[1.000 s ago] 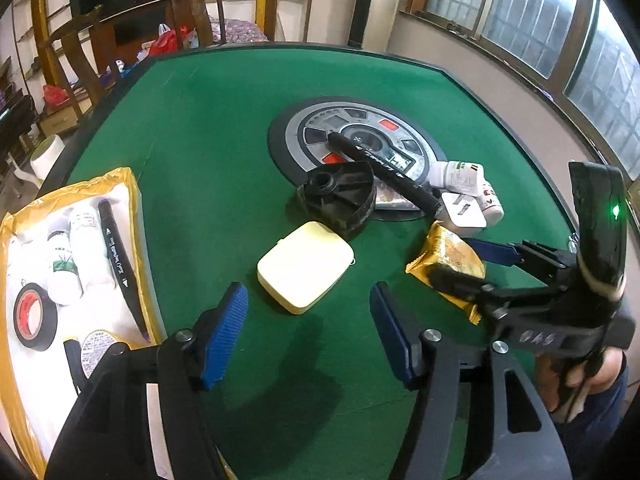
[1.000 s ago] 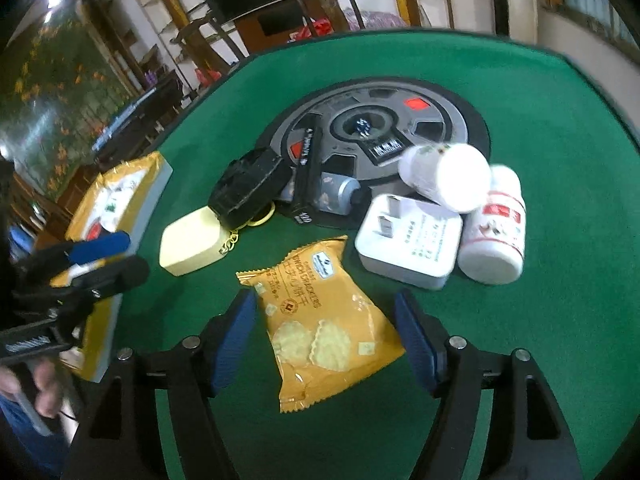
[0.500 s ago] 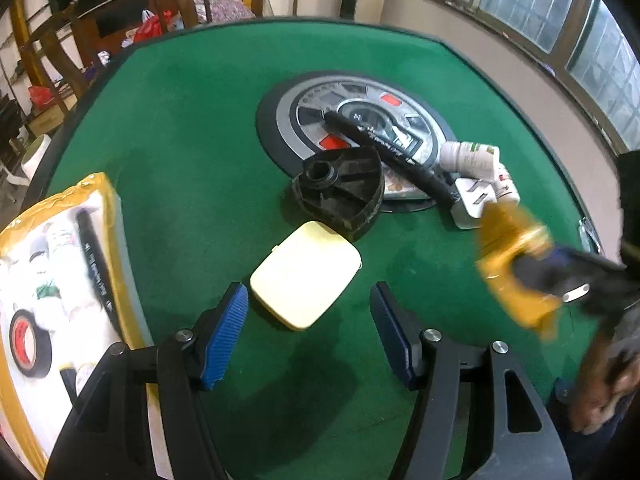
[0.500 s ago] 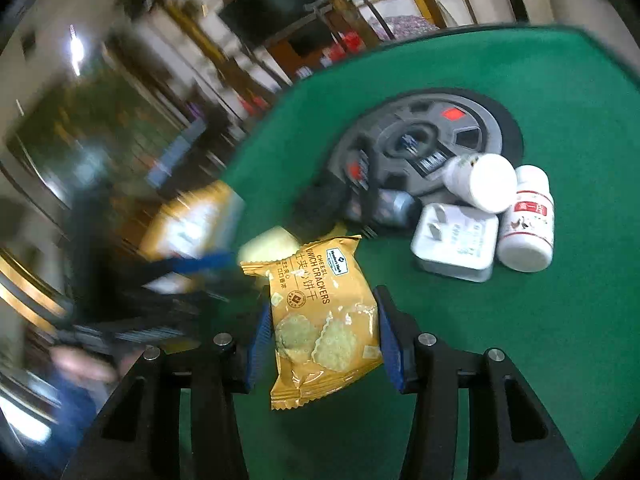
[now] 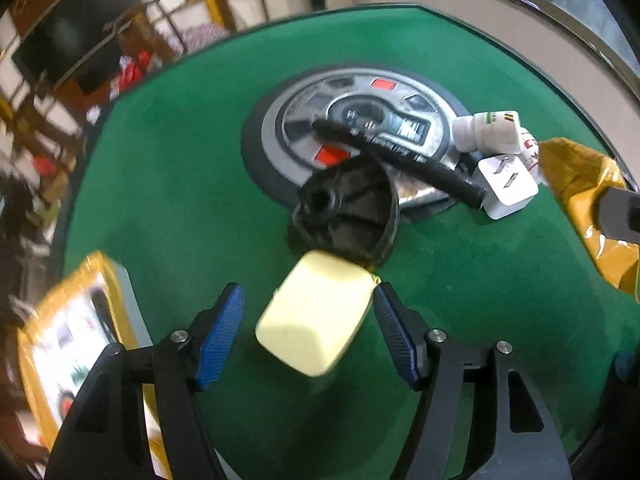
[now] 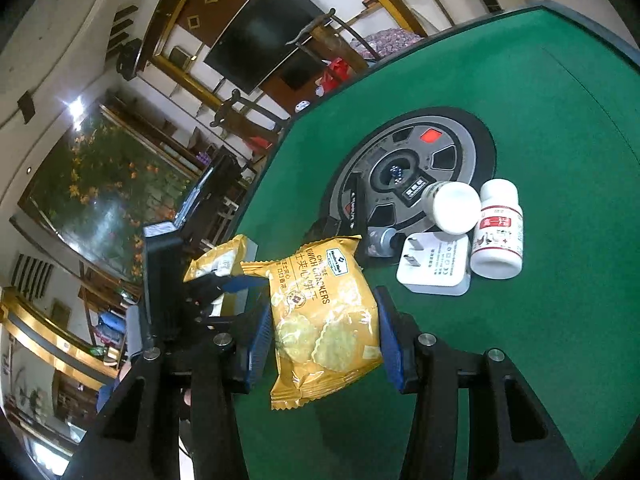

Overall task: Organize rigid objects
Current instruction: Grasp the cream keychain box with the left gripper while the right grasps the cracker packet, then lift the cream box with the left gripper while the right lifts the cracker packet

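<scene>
My right gripper (image 6: 320, 332) is shut on a yellow cracker packet (image 6: 320, 312) and holds it above the green table; the packet also shows at the right edge of the left wrist view (image 5: 588, 196). My left gripper (image 5: 306, 324) is open, its blue pads on either side of a pale yellow case (image 5: 316, 328) lying on the felt. A black fan-shaped part (image 5: 348, 212) touches the case's far end. A black marker (image 5: 400, 156), a white plug (image 5: 506, 186) (image 6: 436, 266) and two white bottles (image 6: 498, 236) (image 6: 454, 208) lie by the round centre panel.
A yellow-rimmed white tray (image 5: 116, 280) with several items sits at the table's left edge. The round grey centre panel (image 5: 360, 92) is in the table's middle. Chairs and a dark screen (image 6: 260, 36) stand beyond the far edge.
My right gripper has lifted the cracker packet higher off the table. My left gripper has moved forward, so the yellow case now lies between its open fingers.
</scene>
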Demonstrator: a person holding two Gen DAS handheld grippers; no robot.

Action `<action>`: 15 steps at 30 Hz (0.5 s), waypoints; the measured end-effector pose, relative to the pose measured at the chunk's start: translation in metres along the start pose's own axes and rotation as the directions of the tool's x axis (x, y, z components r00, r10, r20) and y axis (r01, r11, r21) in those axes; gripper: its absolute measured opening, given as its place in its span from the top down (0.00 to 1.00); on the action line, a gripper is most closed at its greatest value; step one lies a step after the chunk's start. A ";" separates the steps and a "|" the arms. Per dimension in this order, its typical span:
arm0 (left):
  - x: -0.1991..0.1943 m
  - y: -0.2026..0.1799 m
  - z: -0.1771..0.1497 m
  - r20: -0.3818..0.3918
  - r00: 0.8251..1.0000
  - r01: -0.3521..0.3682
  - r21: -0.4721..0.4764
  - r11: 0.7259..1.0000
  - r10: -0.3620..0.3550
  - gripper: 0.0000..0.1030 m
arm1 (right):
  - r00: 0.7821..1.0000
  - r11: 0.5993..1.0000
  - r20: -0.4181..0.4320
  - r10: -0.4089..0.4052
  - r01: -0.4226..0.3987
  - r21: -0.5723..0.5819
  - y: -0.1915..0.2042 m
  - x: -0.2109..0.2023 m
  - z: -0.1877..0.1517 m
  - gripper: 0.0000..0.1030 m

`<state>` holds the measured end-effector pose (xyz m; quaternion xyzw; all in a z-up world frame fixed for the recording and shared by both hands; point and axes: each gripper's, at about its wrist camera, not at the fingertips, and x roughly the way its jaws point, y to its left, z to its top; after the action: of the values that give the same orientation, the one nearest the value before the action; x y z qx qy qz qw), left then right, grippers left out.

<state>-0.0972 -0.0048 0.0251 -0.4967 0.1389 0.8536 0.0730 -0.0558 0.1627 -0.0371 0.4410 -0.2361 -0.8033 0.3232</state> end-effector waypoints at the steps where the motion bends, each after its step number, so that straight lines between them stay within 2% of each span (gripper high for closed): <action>1: 0.002 -0.001 0.002 -0.005 1.000 0.004 0.013 1.000 -0.004 0.36 | 1.000 1.000 0.000 0.001 -0.001 0.002 0.001 0.000 0.000 0.58; 2: 0.008 -0.002 0.003 -0.033 0.999 0.021 0.036 0.999 -0.020 0.36 | 1.000 1.000 -0.003 0.001 -0.001 0.002 0.001 0.000 0.000 0.58; 4: 0.017 -0.004 0.004 -0.063 0.998 0.011 0.056 0.998 -0.007 0.35 | 1.000 1.000 -0.003 -0.002 0.002 0.003 0.000 -0.001 0.000 0.58; 6: 0.019 -0.002 0.004 -0.066 0.998 0.016 0.038 0.999 -0.014 0.35 | 1.000 1.000 -0.002 -0.011 0.011 0.002 0.000 -0.001 0.001 0.58; 8: 0.018 0.003 0.000 -0.089 0.996 0.030 -0.021 0.999 -0.031 0.36 | 1.000 1.000 -0.004 -0.017 0.017 0.006 -0.001 -0.001 0.001 0.58; 9: 0.016 0.004 -0.002 -0.085 0.996 0.030 -0.046 0.998 -0.034 0.44 | 1.000 1.000 -0.008 -0.015 0.015 0.006 -0.001 -0.001 0.001 0.58; 15: -0.001 -0.010 -0.024 -0.038 0.999 0.032 -0.120 0.992 -0.036 0.47 | 1.000 1.000 -0.006 -0.017 0.017 -0.006 0.002 -0.001 -0.001 0.58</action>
<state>-0.0737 -0.0023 0.0132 -0.5194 0.0806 0.8489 0.0548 -0.0542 0.1616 -0.0355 0.4444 -0.2289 -0.8054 0.3185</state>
